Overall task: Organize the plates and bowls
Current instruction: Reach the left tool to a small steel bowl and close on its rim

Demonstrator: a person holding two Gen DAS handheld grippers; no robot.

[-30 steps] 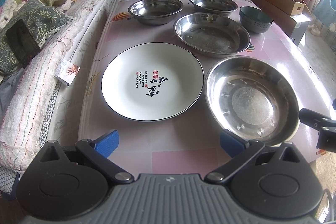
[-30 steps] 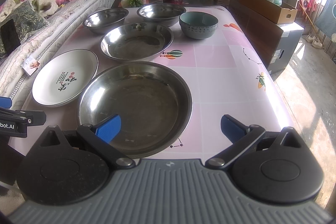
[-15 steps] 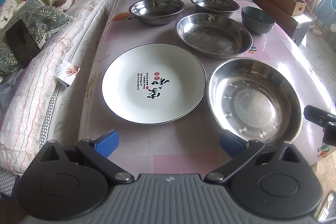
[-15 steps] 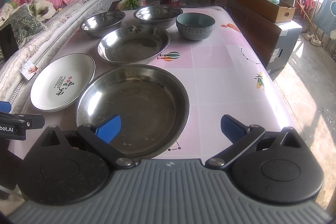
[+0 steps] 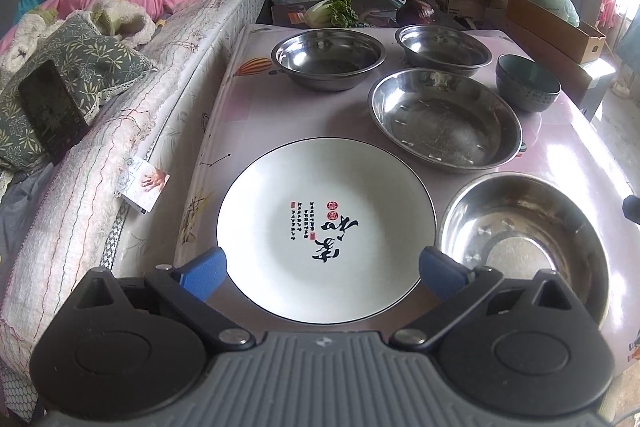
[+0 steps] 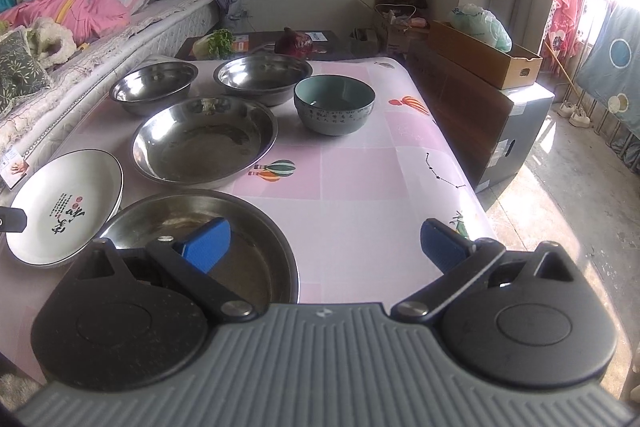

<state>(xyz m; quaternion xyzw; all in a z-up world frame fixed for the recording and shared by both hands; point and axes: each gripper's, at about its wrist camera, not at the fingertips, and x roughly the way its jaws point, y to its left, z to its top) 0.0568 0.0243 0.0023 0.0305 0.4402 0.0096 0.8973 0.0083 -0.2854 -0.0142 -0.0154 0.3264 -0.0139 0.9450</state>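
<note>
Plates and bowls: six pieces spread over my pink counter (image 6: 360, 187), none stacked yet.
White plate: the white plate (image 5: 326, 227) fills the centre of my left view, just ahead of my left gripper (image 5: 322, 269), whose jaws stand wide and empty on either side of its near rim.
Near steel dish: the large steel dish (image 6: 200, 239) sits at lower left of my right view, under the left finger of my right gripper (image 6: 324, 247), also spread wide and holding nothing.
Farther pieces: a second steel dish (image 6: 204, 141) mid-frame, two steel bowls (image 6: 154, 87) behind it, and a teal bowl (image 6: 334, 105) to their right.
Handling: I judge the white plate stiff, glazed, slippery and breakable, best pinched at its raised rim. The steel pieces look light and tough, with thin rims that may slide between my pads.
Hard to see: my gripper body covers the near edges of the plate and the near dish, so I cannot tell whether the pads touch anything.
</note>
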